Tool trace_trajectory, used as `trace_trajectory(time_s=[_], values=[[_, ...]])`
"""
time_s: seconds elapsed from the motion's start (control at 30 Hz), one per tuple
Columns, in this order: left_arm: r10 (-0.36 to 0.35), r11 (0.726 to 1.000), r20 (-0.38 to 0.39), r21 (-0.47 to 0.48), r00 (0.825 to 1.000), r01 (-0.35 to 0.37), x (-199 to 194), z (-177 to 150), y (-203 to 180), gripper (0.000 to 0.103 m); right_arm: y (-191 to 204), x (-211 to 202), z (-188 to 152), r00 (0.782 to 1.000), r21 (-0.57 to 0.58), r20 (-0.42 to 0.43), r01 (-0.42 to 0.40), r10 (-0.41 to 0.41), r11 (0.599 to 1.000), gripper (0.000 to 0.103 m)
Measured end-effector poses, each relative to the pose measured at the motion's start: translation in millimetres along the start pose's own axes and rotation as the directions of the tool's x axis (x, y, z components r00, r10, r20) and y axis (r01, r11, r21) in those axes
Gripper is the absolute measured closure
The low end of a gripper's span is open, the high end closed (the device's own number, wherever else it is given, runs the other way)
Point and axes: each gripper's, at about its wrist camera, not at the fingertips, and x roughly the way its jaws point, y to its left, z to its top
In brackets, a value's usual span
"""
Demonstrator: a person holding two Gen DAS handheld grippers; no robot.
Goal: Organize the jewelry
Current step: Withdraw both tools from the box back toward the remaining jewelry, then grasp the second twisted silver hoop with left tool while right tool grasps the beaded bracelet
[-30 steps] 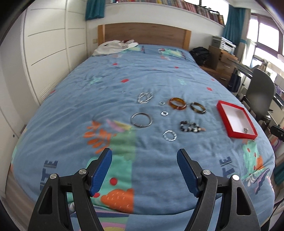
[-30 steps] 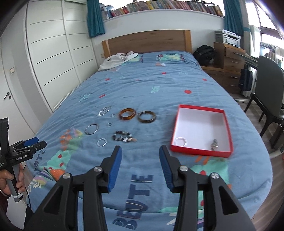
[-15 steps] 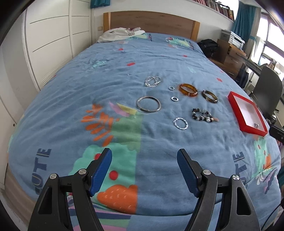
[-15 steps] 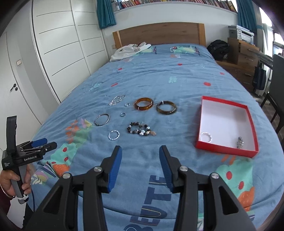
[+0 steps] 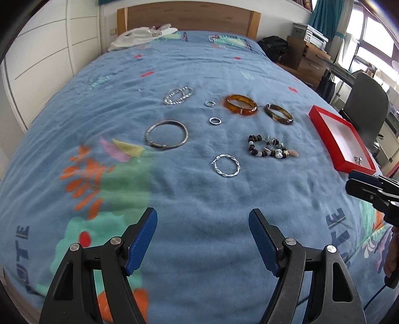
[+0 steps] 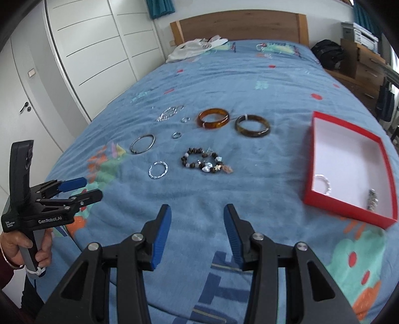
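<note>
Jewelry lies on the blue bedspread: a twisted silver ring (image 5: 226, 165) (image 6: 158, 170), a plain silver bangle (image 5: 166, 134) (image 6: 142, 144), a beaded bracelet (image 5: 270, 147) (image 6: 206, 162), an amber bangle (image 5: 240, 105) (image 6: 213, 118), a dark bangle (image 5: 278, 114) (image 6: 252, 125), two small rings (image 5: 215, 121) and a sparkly pair (image 5: 178, 96). The red box (image 5: 341, 139) (image 6: 349, 164) holds two pieces (image 6: 324, 183). My left gripper (image 5: 203, 239) is open and empty, short of the twisted ring. My right gripper (image 6: 197, 233) is open and empty, short of the beaded bracelet.
White clothing (image 5: 142, 37) lies by the wooden headboard (image 5: 189, 15). White wardrobes (image 6: 99, 49) stand left of the bed. A chair (image 5: 369, 104) and wooden drawers (image 5: 309, 57) stand on the right. The other gripper shows in each view (image 6: 69, 192) (image 5: 366, 187).
Both grippers have moved forward and lower over the bed, so the jewelry and red box look nearer. Both stayed open and empty. Nothing on the bed moved.
</note>
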Motion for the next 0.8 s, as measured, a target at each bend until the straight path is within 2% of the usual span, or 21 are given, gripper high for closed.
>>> trace_trajectory(time_s=[0.33, 0.57, 0.8], values=[[-0.041, 0.999, -0.044, 0.008, 0.998, 0.041, 54.0, 27.5, -8.2, 0.028, -21.6, 52.6, 26.6, 0.999, 0.004, -0.026, -0.047, 0.047, 0.999, 0.061], [-0.066, 0.998, -0.054, 0.012, 0.996, 0.066, 75.5, 41.4, -9.8, 0.03, -31.6, 83.2, 43.4, 0.997, 0.025, -0.032, -0.073, 0.074, 0.997, 0.061], [-0.075, 0.996, -0.075, 0.039, 0.994, 0.078, 92.0, 43.9, -14.8, 0.03, -25.7, 108.2, 51.1, 0.996, -0.032, -0.054, -0.071, 0.07, 0.997, 0.061]])
